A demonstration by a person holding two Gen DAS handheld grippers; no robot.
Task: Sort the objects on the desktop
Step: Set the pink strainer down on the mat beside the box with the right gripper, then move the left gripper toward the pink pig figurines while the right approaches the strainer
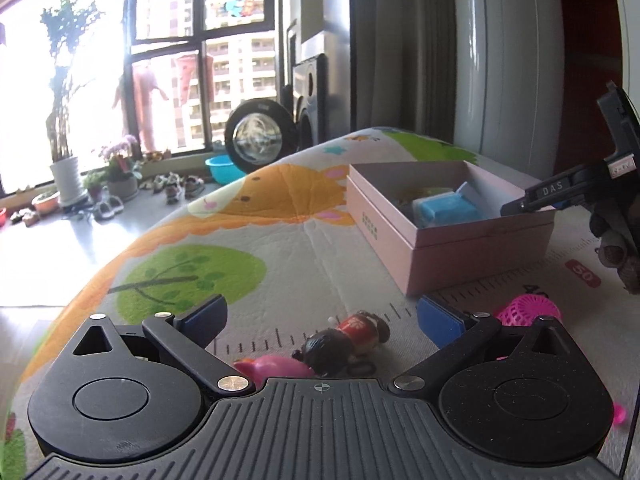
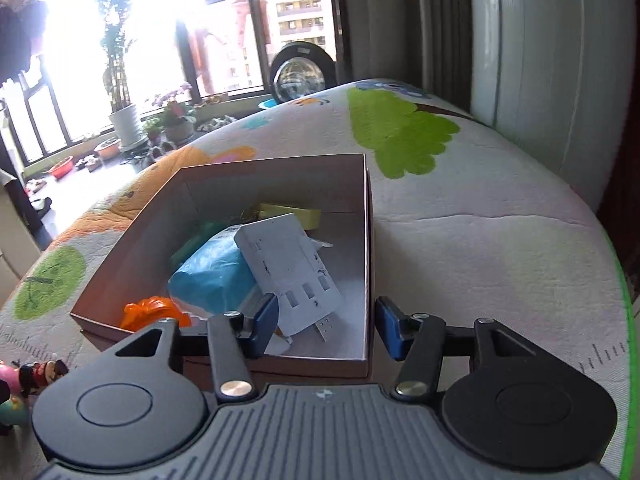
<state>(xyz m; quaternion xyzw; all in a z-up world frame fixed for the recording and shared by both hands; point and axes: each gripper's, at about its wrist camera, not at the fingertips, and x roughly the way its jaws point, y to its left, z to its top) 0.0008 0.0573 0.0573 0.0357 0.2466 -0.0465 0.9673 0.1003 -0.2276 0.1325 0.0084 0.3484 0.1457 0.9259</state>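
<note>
Claws first: my left claw (image 1: pixel 320 320) stands spread wide and grips nothing, hovering low over the bench (image 1: pixel 280 248) with its cartoon-printed mat. Between its blue fingers (image 1: pixel 438 320), on the mat, lies a small doll (image 1: pixel 348 340) with dark hair and a red dress, tipped on its side, touching a pink toy (image 1: pixel 276 368) at the lower edge of view. Just right of the right finger sits a pink lattice ball (image 1: pixel 528 308).

My right claw (image 2: pixel 326 328) is parted too and empty, its fingers (image 2: pixel 266 320) poised over the near rim of the pink box (image 2: pixel 366 240). Inside the box lie a white USB hub (image 2: pixel 288 264), leaning on a blue packet (image 2: pixel 212 276), an orange toy (image 2: pixel 156 312) in the near left corner, and something yellow-green (image 2: pixel 296 214) at the back. The box stands open on the mat, beyond the doll.
</note>
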